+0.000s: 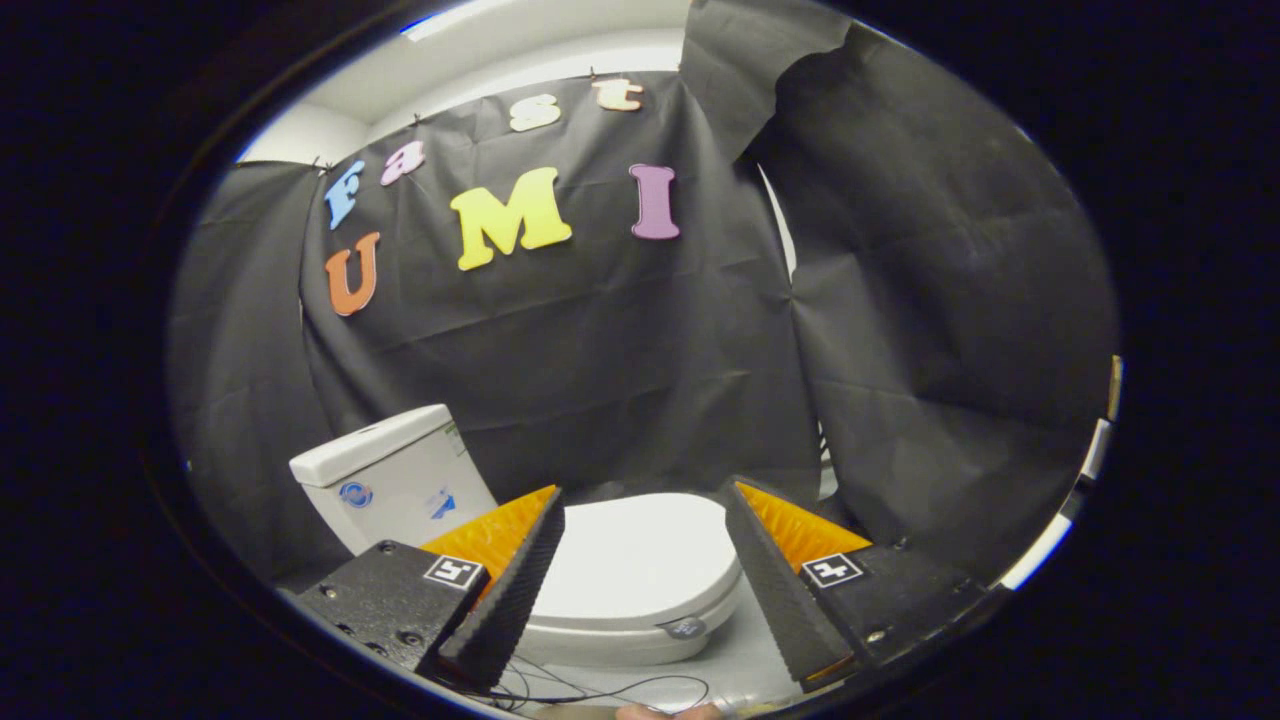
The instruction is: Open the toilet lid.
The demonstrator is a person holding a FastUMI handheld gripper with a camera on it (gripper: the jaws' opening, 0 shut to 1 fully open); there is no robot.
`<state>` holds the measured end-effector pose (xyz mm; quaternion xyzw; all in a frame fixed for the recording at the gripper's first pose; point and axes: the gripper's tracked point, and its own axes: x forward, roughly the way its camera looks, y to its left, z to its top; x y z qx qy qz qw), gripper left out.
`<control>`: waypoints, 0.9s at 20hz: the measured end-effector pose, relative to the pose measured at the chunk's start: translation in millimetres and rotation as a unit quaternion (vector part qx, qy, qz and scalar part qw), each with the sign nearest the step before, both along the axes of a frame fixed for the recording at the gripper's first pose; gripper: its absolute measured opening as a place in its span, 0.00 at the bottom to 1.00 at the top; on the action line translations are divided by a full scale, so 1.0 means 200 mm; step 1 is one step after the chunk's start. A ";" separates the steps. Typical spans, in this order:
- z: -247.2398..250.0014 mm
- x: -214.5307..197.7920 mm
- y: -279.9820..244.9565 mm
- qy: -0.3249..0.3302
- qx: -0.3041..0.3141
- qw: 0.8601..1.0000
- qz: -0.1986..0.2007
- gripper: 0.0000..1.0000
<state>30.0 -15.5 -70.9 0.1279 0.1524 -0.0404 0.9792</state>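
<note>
The toilet lid (630, 555) is down, flat on the seat, and it lies beyond the fingers, seen in the gap between them. The gripper (640, 505) has its fingers spread wide and they hold nothing. The lid looks like hard, smooth plastic, so I judge it stiff, light and rather slippery; it turns on a hinge at the side of the tank (395, 480). The best place to take hold seems the front edge, near the small round badge (685, 628), far from the hinge. There one finger could go under the rim and lift.
</note>
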 end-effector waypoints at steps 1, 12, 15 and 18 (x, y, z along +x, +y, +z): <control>-0.03 0.01 0.02 0.008 0.010 1.000 0.006 1.00; -0.38 0.13 0.08 0.120 0.065 0.991 0.015 1.00; -0.50 0.12 0.12 0.159 0.096 0.982 0.025 1.00; -0.63 0.13 0.12 0.202 0.134 0.970 0.015 1.00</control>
